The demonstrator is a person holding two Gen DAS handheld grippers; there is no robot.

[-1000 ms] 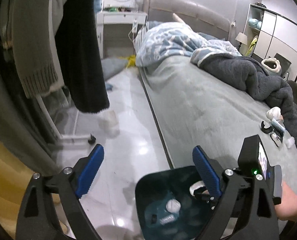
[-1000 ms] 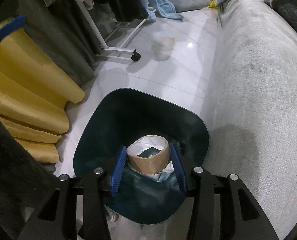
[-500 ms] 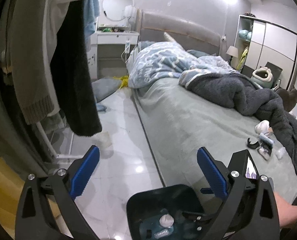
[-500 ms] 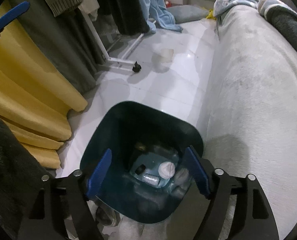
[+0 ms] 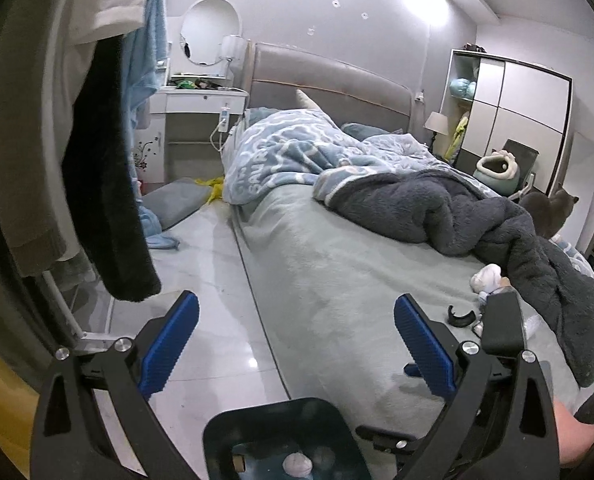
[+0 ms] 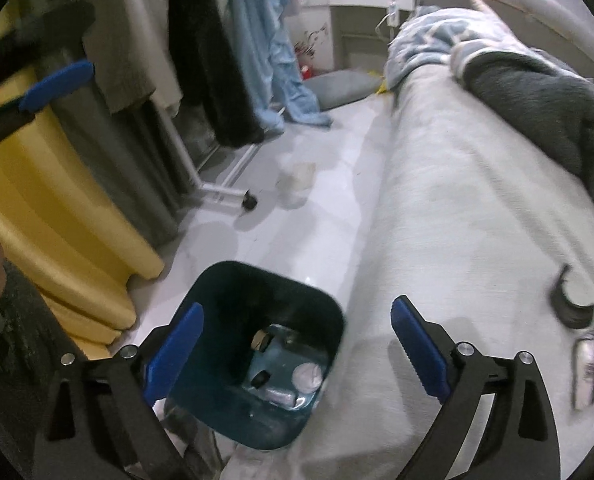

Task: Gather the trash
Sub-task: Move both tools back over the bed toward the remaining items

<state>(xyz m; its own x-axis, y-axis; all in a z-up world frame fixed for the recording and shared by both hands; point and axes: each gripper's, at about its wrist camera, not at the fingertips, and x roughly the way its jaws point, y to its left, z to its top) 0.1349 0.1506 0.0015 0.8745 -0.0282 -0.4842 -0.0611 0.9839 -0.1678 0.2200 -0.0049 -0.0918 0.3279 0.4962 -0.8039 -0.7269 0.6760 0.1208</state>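
Observation:
A dark teal trash bin (image 5: 281,412) stands on the floor against the bed; in the right wrist view the bin (image 6: 233,280) holds a brown tape roll (image 6: 261,340), white wads (image 6: 307,376) and other scraps. My right gripper (image 6: 297,344) hangs above the bin's bed-side rim, its jaws opening with nothing between them. My left gripper (image 5: 295,344) is open and empty, pointing along the bed's edge above the bin. On the bed lie a black curved piece (image 6: 569,304), a shiny wrapper (image 6: 589,368) and a crumpled white wad (image 5: 487,276).
The grey-sheeted bed (image 5: 337,280) carries a dark fleece blanket (image 5: 457,216) and a blue quilt (image 5: 289,152). A grey cat (image 5: 549,208) sits at the far right. Clothes on a wheeled rack (image 6: 217,196), a yellow curtain (image 6: 57,220) and a clear cup (image 6: 297,176) line the floor strip.
My right gripper opened and dropped the tape roll into the bin, then rose and swung toward the bed. My left gripper lifted and tilted up, showing more of the room.

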